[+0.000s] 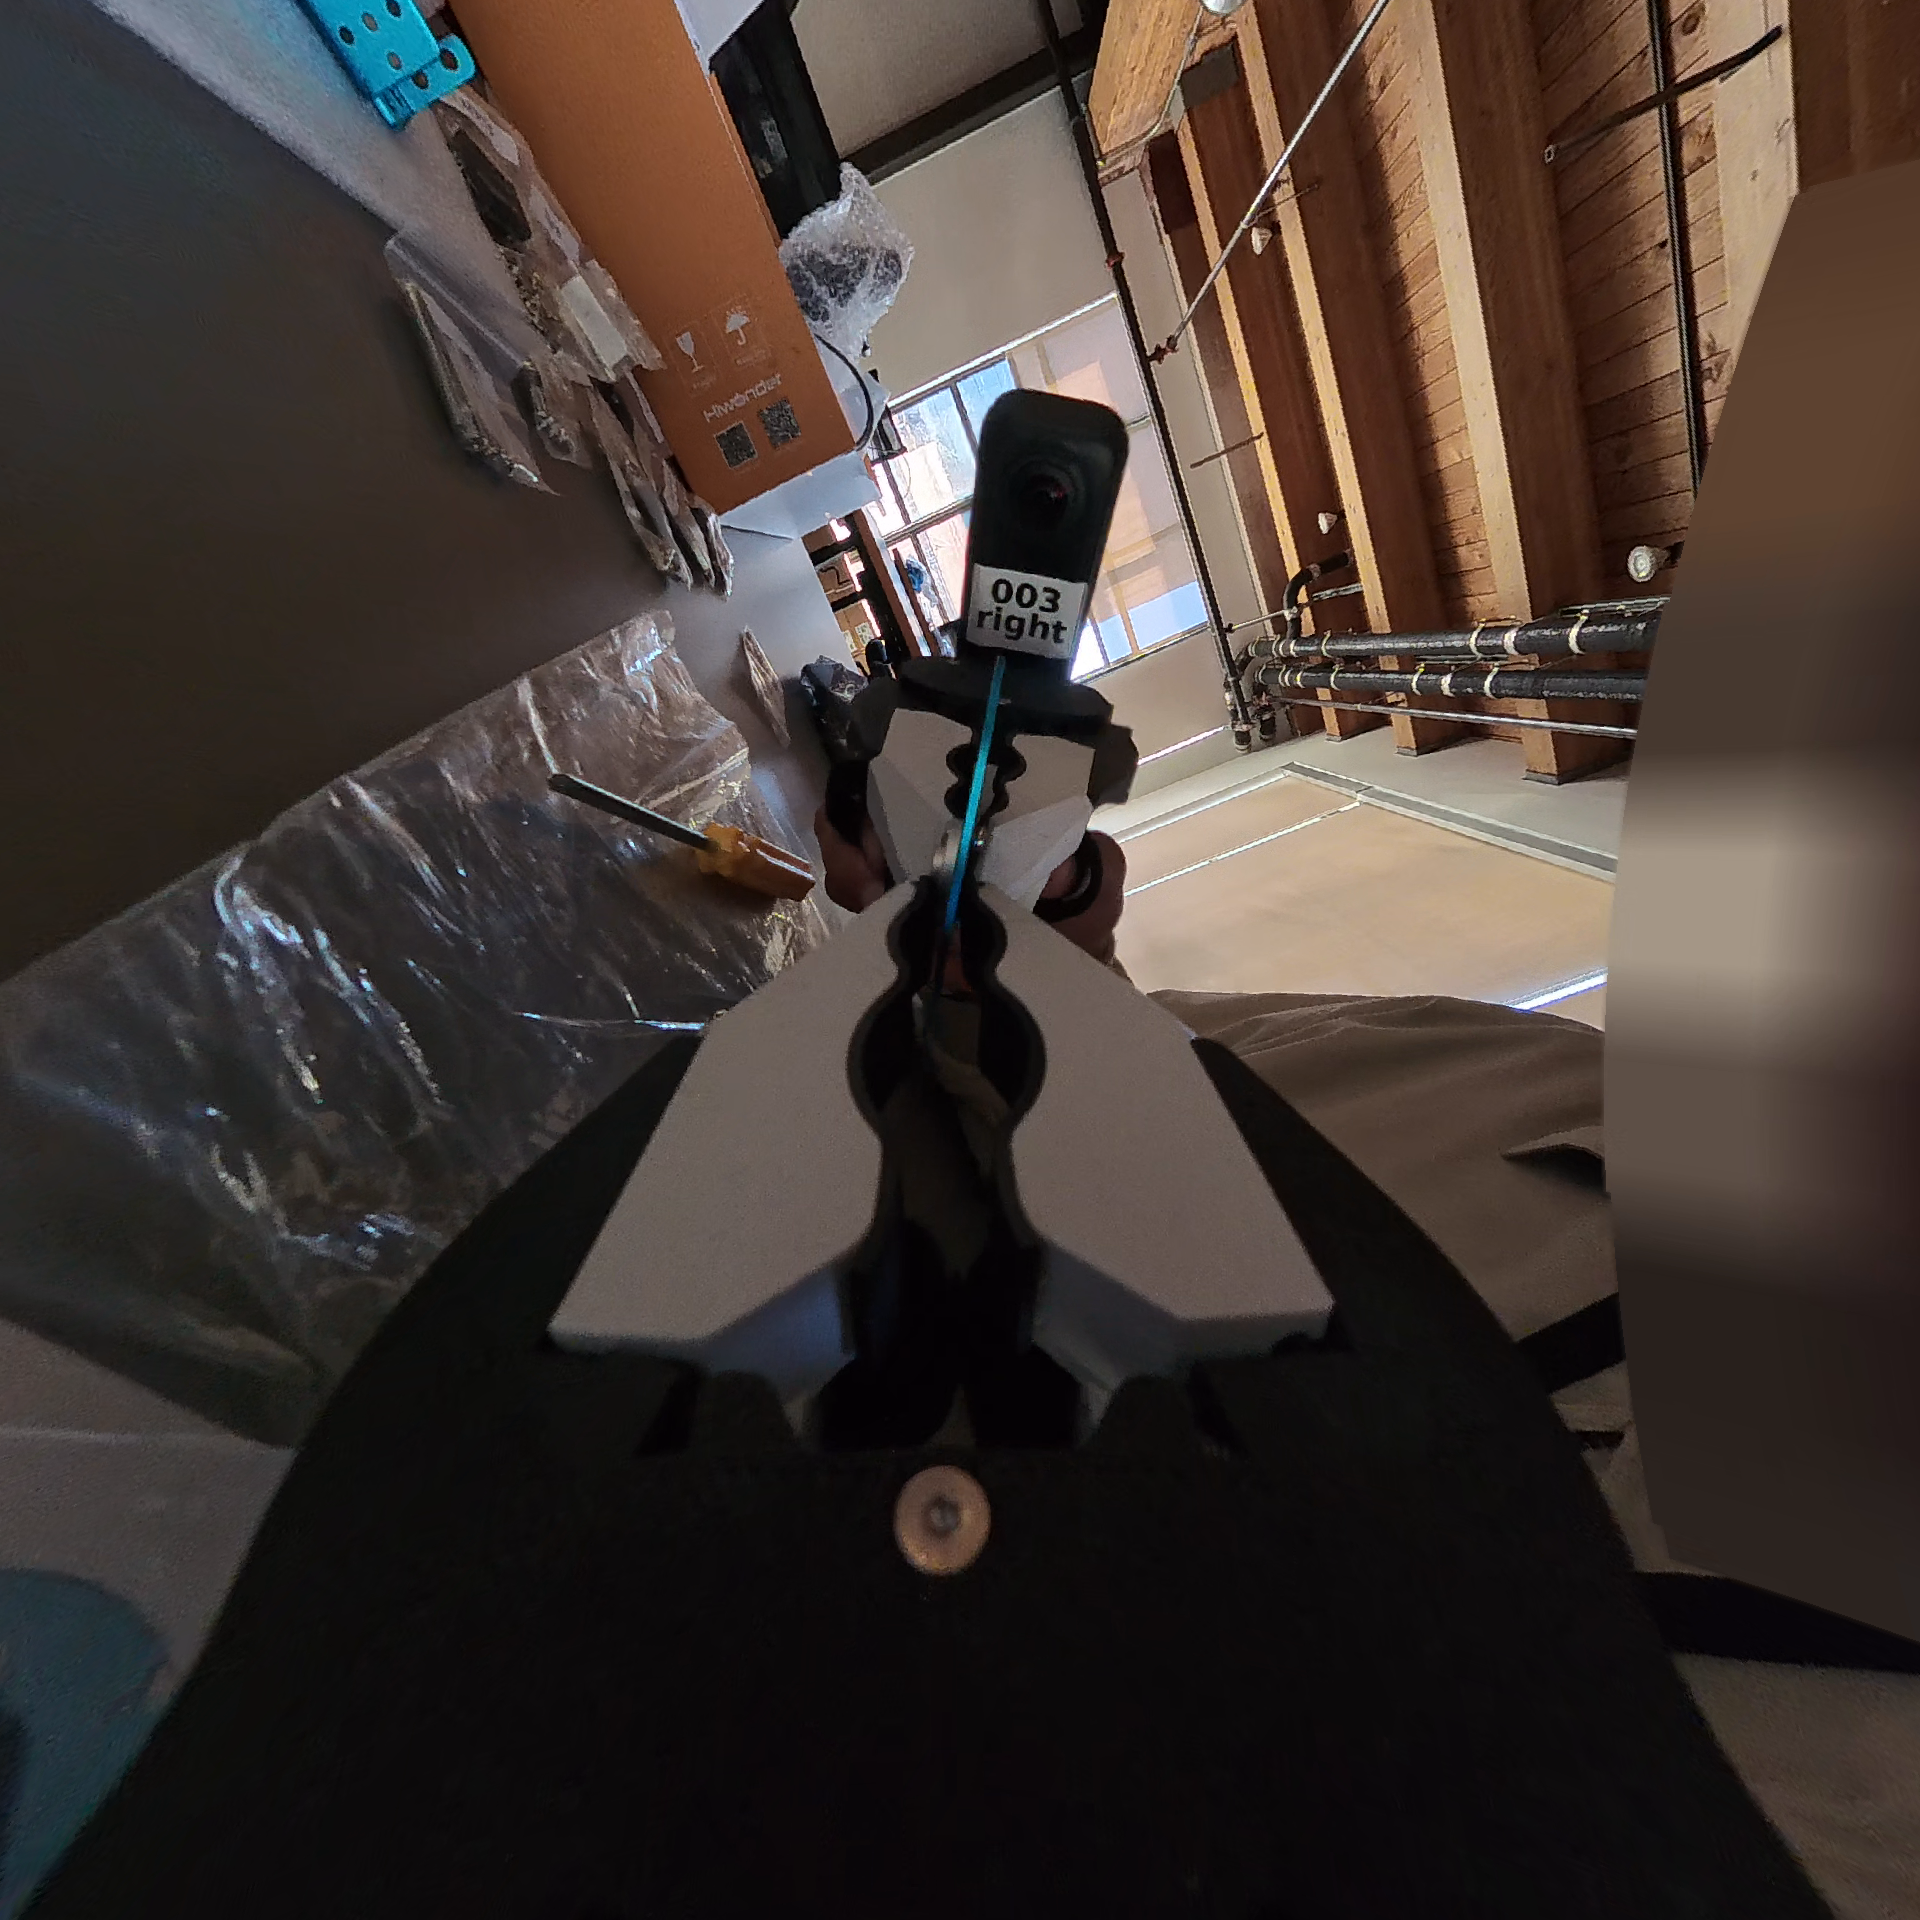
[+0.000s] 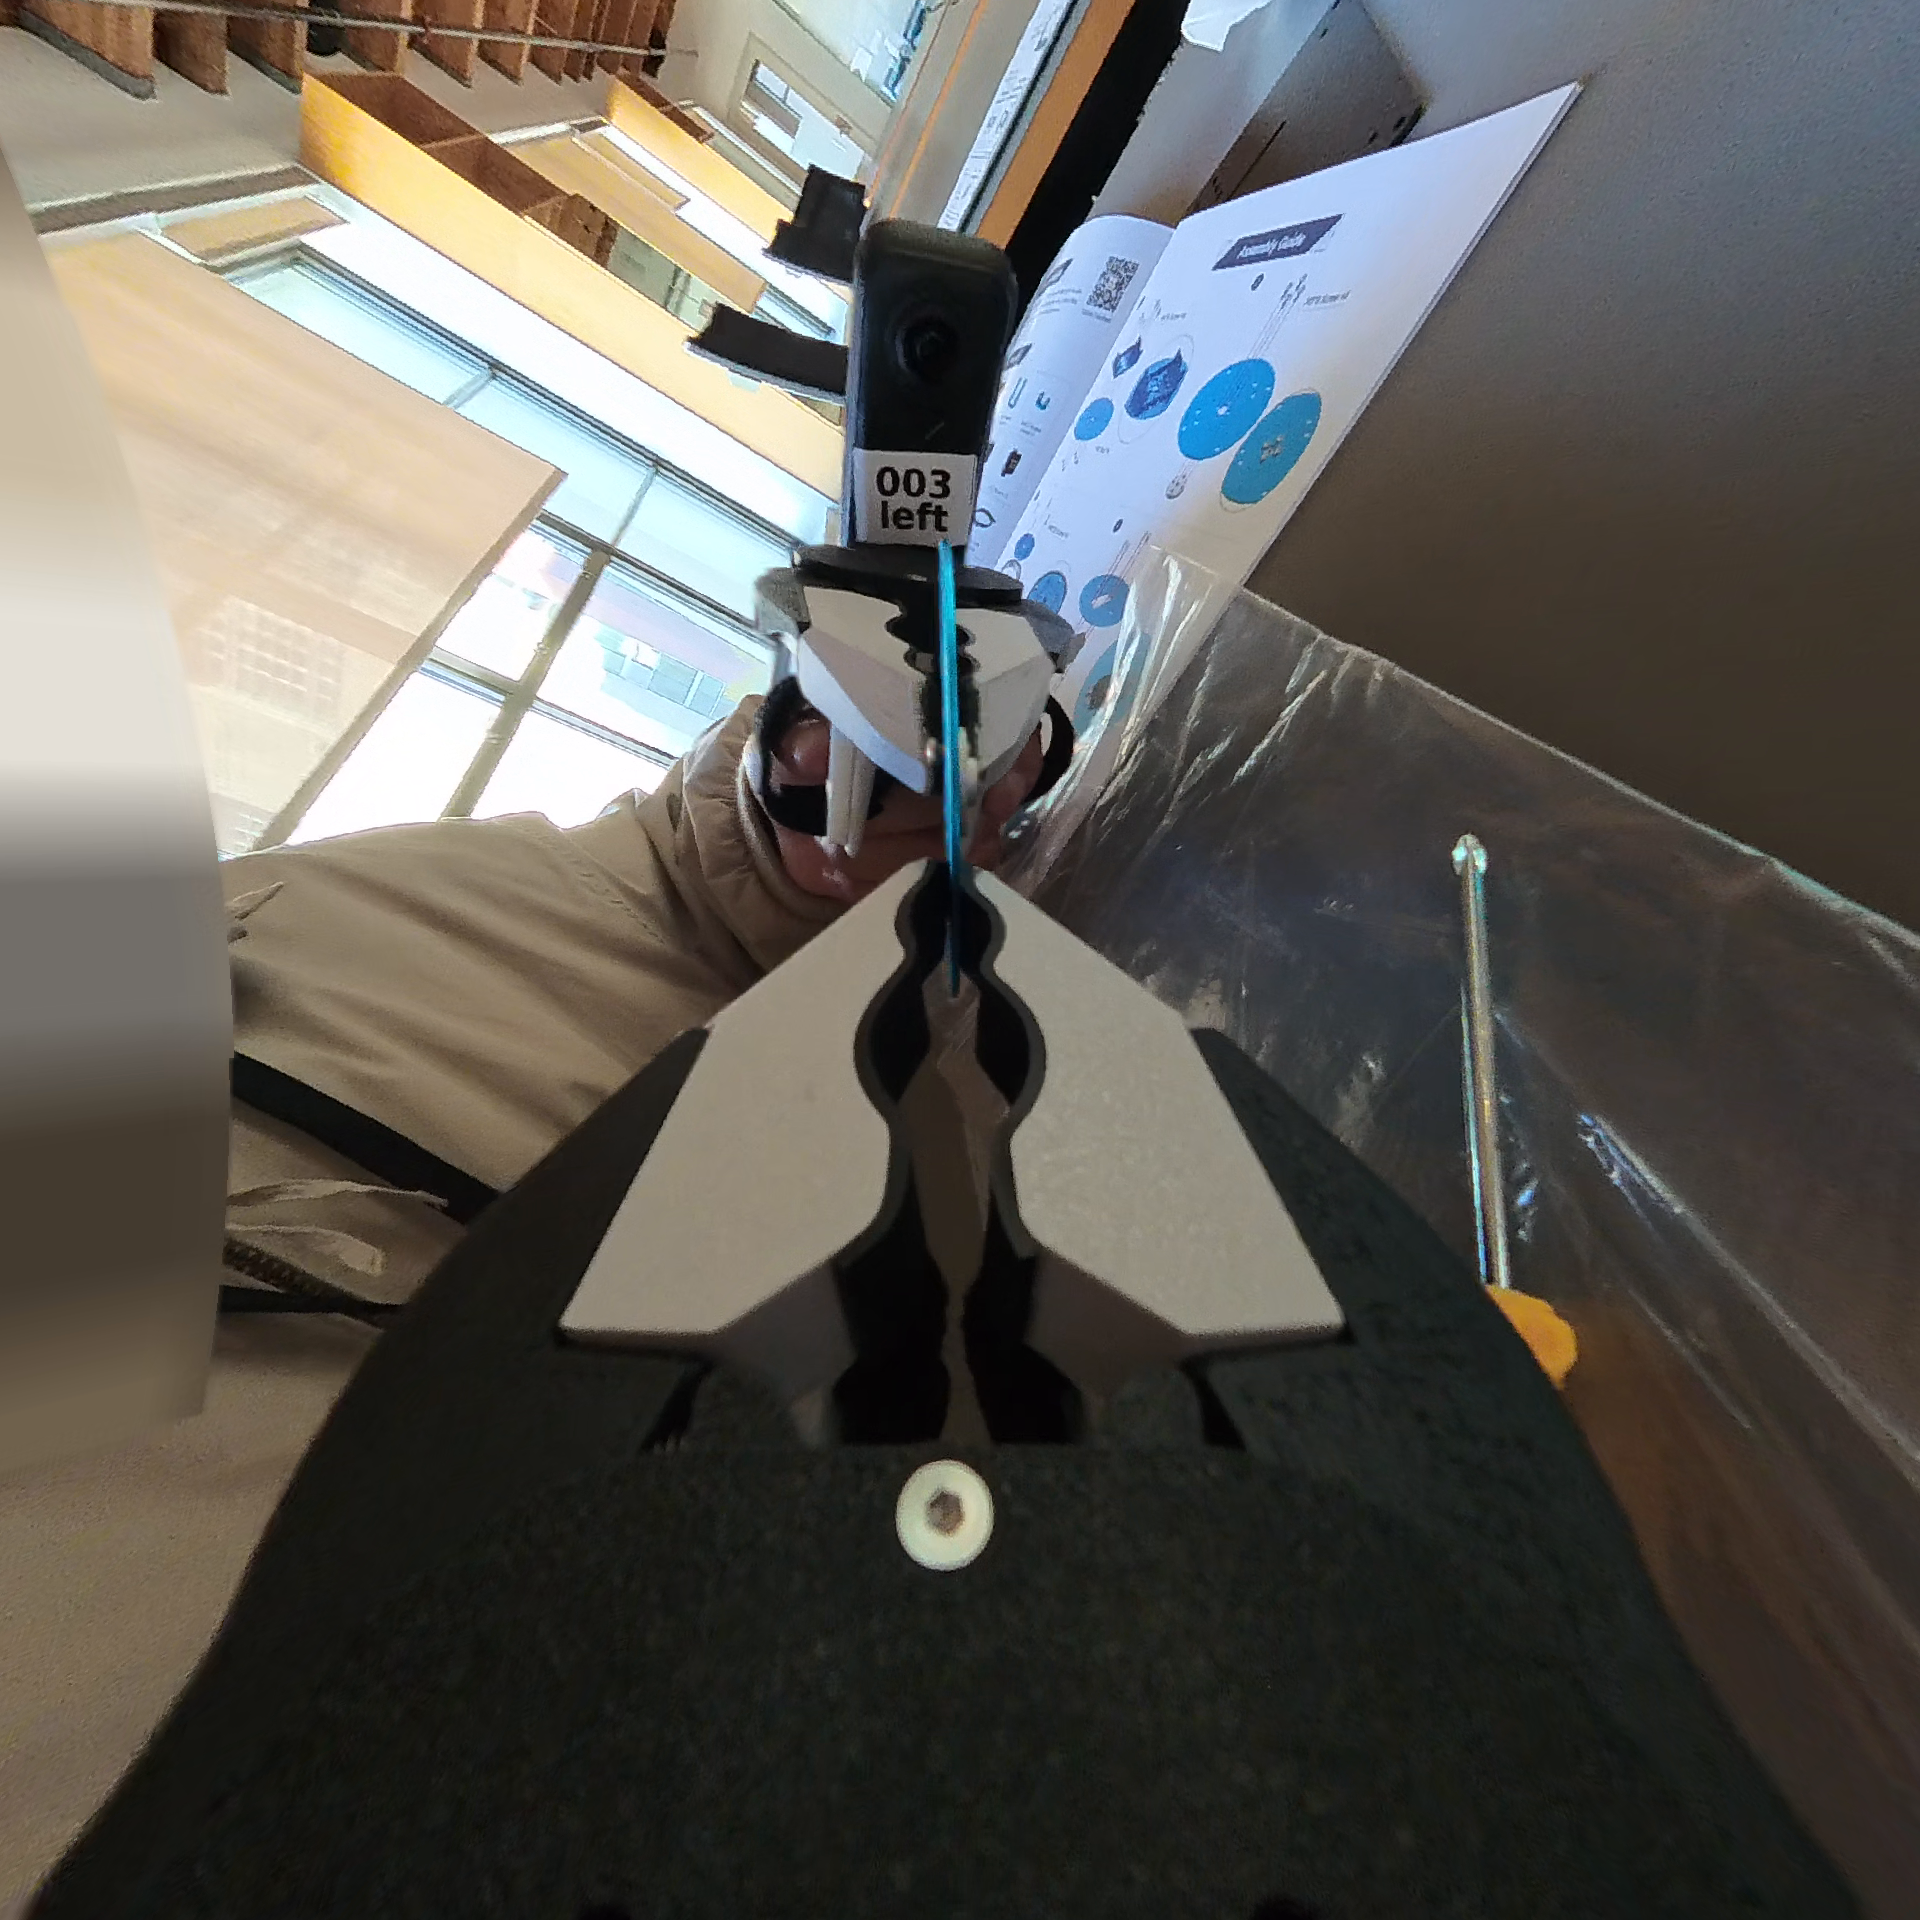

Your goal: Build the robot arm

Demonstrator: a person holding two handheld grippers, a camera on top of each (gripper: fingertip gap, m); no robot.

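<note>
Left wrist view: left gripper (image 1: 940,935) and right gripper (image 1: 971,821) are both pinching a thin blue plate (image 1: 977,769) edge-on, steadying it between them.

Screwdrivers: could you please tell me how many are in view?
1. The orange-handled screwdriver lies on the clear plastic sheet, beside the two grippers clamped on the thin blue plate. Others may be hidden under the packaging.

Thin blue plate (image 2: 951,779), white-and-black tool (image 1: 940,914), orange-handled screwdriver (image 1: 727,847), orange box (image 1: 665,239), blue-illustrated white sheet (image 2: 1226,395)
</note>
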